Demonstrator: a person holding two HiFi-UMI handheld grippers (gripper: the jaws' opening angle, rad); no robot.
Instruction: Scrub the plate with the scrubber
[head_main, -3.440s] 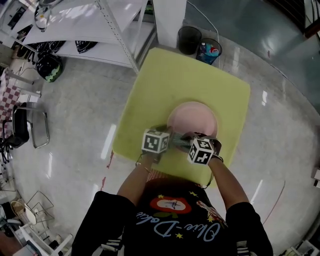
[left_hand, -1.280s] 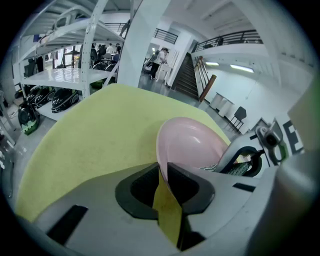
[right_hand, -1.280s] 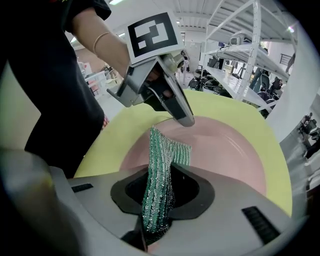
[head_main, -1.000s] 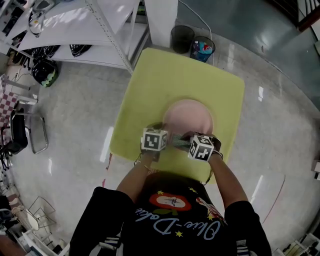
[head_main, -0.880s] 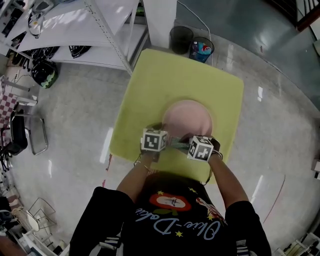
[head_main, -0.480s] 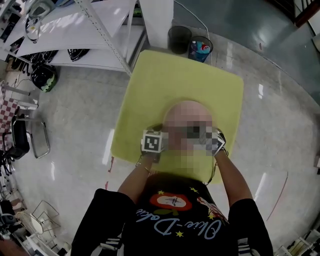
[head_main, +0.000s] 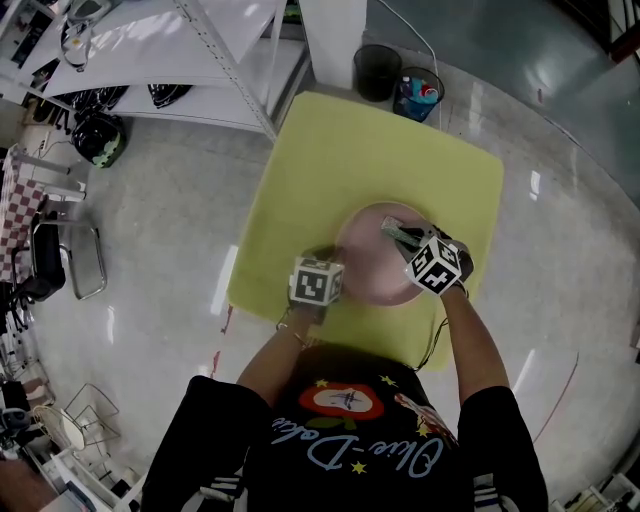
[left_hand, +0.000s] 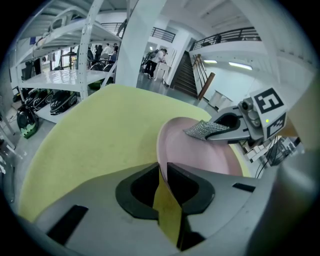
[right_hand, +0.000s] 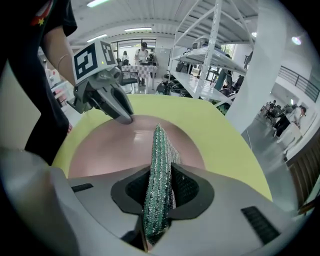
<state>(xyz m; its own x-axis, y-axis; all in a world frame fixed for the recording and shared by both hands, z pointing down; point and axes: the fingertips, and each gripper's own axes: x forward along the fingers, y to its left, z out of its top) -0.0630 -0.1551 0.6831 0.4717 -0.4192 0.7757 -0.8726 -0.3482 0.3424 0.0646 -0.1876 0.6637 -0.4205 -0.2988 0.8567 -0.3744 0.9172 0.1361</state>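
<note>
Left tongs clamped on plate rim, near desk front edge. Right tongs clamped on scrubber, over plate. Scrubbing likely mid-course, not finished.

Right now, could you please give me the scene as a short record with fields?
surface: yellow table
dish: pink plate, on the table
left gripper: shut on the plate's near-left rim
right gripper: shut on the green scrubber
scrubber position: over the plate's far right part; contact unclear
</note>
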